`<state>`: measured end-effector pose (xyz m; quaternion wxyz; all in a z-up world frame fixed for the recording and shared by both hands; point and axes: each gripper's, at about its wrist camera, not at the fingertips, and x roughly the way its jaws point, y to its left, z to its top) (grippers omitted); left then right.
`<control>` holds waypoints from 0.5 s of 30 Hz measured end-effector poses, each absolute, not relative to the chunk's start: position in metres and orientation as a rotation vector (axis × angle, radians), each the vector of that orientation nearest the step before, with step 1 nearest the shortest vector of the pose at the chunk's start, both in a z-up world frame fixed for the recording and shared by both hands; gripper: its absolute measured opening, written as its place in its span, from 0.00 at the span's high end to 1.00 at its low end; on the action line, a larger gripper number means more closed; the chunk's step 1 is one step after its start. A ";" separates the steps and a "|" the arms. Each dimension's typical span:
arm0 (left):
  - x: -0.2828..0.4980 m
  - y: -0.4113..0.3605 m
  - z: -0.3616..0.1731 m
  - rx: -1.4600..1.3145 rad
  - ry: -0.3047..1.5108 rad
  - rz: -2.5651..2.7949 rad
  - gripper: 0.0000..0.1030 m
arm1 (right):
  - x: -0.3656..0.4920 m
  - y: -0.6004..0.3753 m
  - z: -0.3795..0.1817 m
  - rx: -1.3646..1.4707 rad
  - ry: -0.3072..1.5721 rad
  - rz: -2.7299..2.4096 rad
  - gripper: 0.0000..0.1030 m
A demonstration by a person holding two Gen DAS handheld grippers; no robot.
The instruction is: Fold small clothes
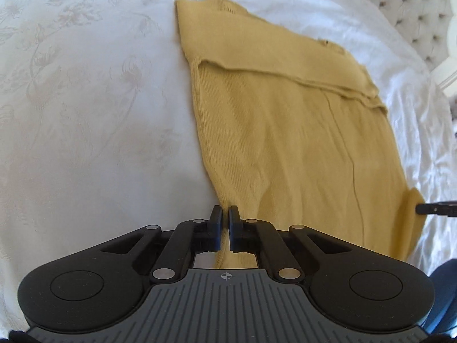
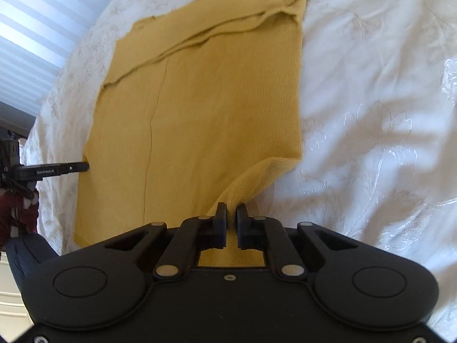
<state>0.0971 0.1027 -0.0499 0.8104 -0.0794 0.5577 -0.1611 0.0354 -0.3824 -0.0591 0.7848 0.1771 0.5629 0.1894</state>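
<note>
Between the pads of the left gripper (image 1: 225,214) sits a pinch of yellow cloth, squeezed tight. The right gripper (image 2: 230,213) is pressed closed on another pinch the same way. Both hold near corners of the yellow top (image 1: 285,131), one corner each. The top lies mostly flat on the white bed cover (image 1: 85,100), with a folded band across its far part and a thin crease down its body. The cover has a flower pattern and is more wrinkled on one side. Only the left wrist view shows a padded, buttoned headboard (image 1: 414,5) past the bed's far edge. Only the right wrist view shows window blinds (image 2: 37,28) and a dark red sleeve (image 2: 17,211).
</note>
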 end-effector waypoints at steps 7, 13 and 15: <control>0.114 0.114 -0.036 -0.250 1.152 -0.340 0.91 | 0.050 -0.399 -0.053 0.476 1.104 0.365 0.87; 0.099 0.122 -0.068 -0.190 1.479 -0.448 0.44 | 0.056 -0.403 -0.054 0.487 1.108 0.366 0.87; 0.100 0.122 -0.076 -0.190 1.533 -0.449 0.44 | 0.055 -0.403 -0.056 0.495 1.108 0.368 0.87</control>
